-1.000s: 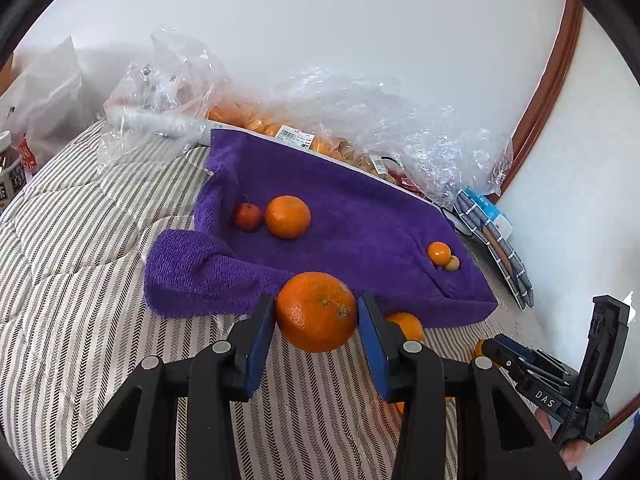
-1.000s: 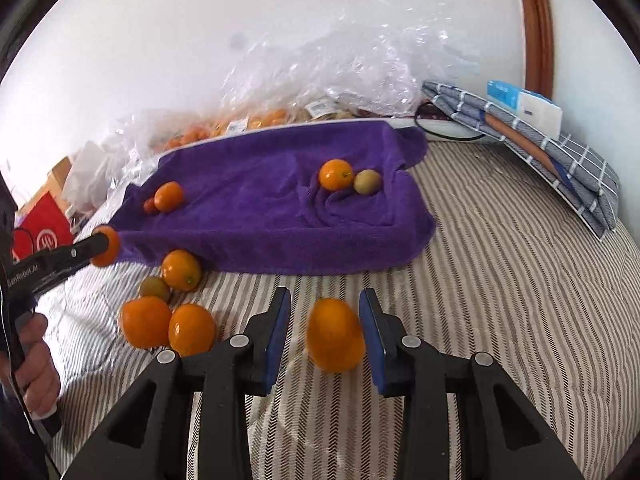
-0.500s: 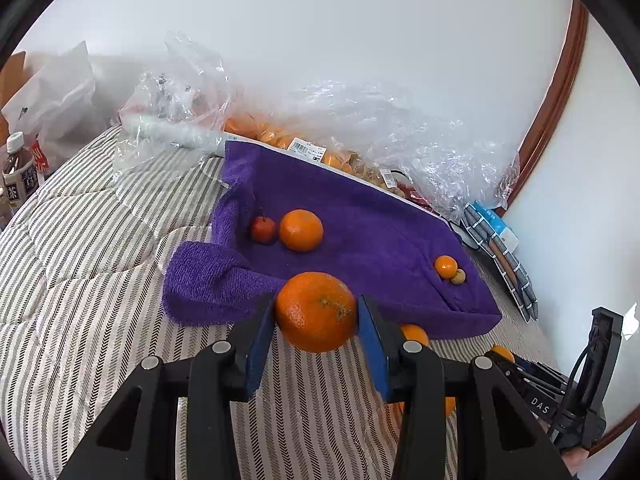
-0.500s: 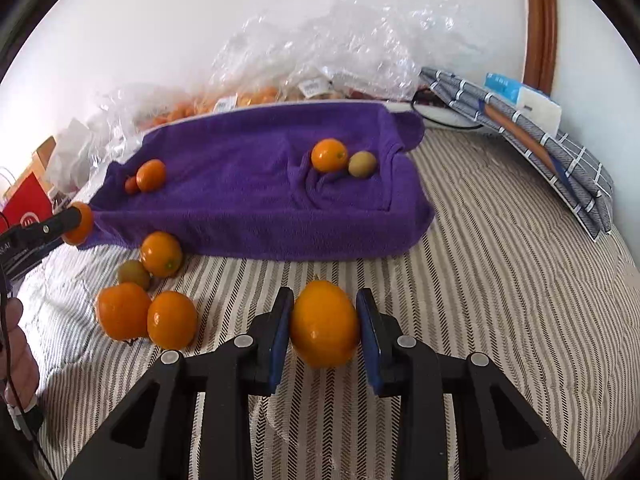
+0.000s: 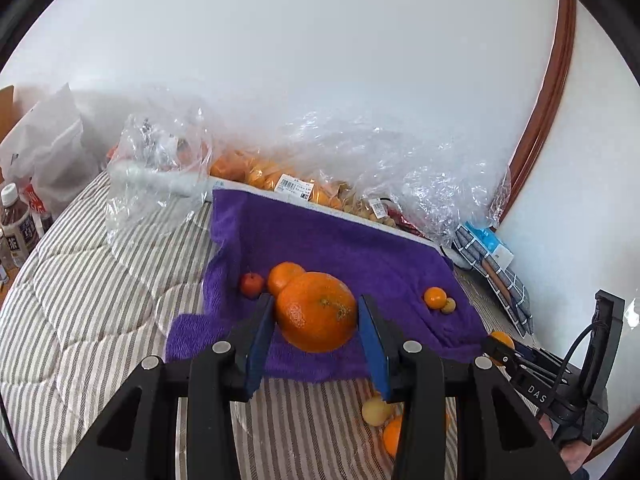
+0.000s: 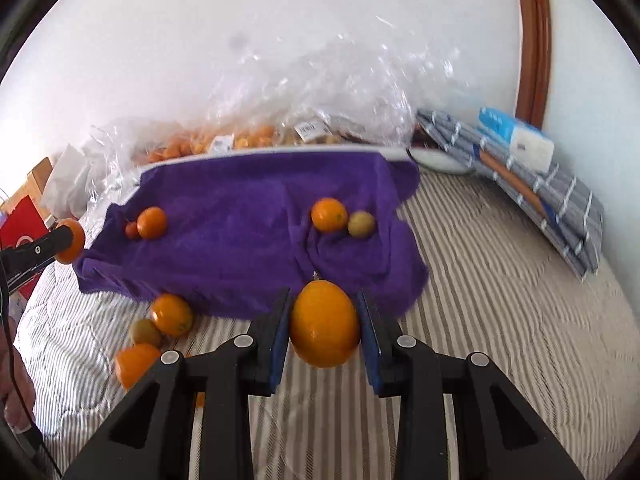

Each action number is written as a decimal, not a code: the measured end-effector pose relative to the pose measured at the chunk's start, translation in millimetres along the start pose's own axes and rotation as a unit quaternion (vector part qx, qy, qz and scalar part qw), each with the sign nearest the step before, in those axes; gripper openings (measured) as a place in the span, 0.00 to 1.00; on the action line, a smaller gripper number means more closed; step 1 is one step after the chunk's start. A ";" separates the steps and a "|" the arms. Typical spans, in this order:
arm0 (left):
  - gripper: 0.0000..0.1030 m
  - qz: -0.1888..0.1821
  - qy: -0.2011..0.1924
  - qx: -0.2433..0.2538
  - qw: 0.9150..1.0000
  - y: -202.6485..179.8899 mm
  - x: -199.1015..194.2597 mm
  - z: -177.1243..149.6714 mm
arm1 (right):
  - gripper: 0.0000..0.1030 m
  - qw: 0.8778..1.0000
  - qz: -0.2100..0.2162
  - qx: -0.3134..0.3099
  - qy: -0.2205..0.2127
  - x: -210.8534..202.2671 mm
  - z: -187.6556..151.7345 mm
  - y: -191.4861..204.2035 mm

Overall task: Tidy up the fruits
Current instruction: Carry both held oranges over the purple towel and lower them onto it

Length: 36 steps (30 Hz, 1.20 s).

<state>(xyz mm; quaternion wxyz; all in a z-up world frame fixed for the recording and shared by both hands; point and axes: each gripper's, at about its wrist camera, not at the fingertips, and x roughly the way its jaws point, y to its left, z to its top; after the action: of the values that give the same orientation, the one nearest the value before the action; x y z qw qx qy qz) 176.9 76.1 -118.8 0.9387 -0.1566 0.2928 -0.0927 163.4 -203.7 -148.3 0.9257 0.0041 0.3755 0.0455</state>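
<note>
In the left wrist view my left gripper (image 5: pixel 316 320) is shut on a large orange (image 5: pixel 316 312), held above the near edge of the purple towel (image 5: pixel 340 248). On the towel lie a small red fruit (image 5: pixel 252 285) with an orange (image 5: pixel 285 276), and further right a small orange (image 5: pixel 435 297) beside a pale fruit (image 5: pixel 449 305). In the right wrist view my right gripper (image 6: pixel 325 328) is shut on a yellow-orange fruit (image 6: pixel 325 324), lifted off the striped bed in front of the towel (image 6: pixel 248 220). Loose fruits (image 6: pixel 172 314) lie at the lower left.
Clear plastic bags (image 5: pixel 420 184) with packed fruit line the wall behind the towel. A folded checked cloth (image 6: pixel 532 196) and a tissue pack (image 6: pixel 516 138) lie at the right. Bottles (image 5: pixel 18 224) and a white bag (image 5: pixel 48 148) stand at the left edge.
The right gripper's pads closed onto the yellow-orange fruit and lifted it off the bed. Both grippers rose and moved toward the towel with their fruit.
</note>
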 end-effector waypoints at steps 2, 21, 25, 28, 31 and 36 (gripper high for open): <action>0.39 0.006 -0.005 0.005 1.000 -3.2 5.3 12.2 | 0.31 1.000 0.008 0.000 -0.011 0.9 11.6 2.3; 0.39 0.031 0.028 0.005 0.999 0.3 76.2 13.9 | 0.31 1.000 0.006 0.012 -0.006 60.4 28.7 -7.9; 0.39 0.035 0.027 0.004 0.999 1.1 77.7 10.9 | 0.31 1.000 0.003 0.021 -0.005 62.0 27.1 -10.8; 0.39 0.035 0.032 0.005 0.999 0.3 81.4 7.9 | 0.31 1.000 0.000 0.020 0.001 66.0 25.5 -10.7; 0.39 0.035 0.034 0.006 0.999 -0.4 84.3 5.0 | 0.31 1.000 0.001 0.023 0.008 70.1 24.9 -11.0; 0.39 0.034 0.040 0.011 0.999 -3.2 87.5 3.0 | 0.31 1.000 -0.004 0.027 0.008 71.2 24.0 -12.4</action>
<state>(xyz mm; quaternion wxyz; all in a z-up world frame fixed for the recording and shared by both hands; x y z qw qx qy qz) 249.3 50.6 -160.9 0.9304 -0.1325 0.3345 -0.0706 232.0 -209.2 -181.1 0.9222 0.0278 0.3844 0.0319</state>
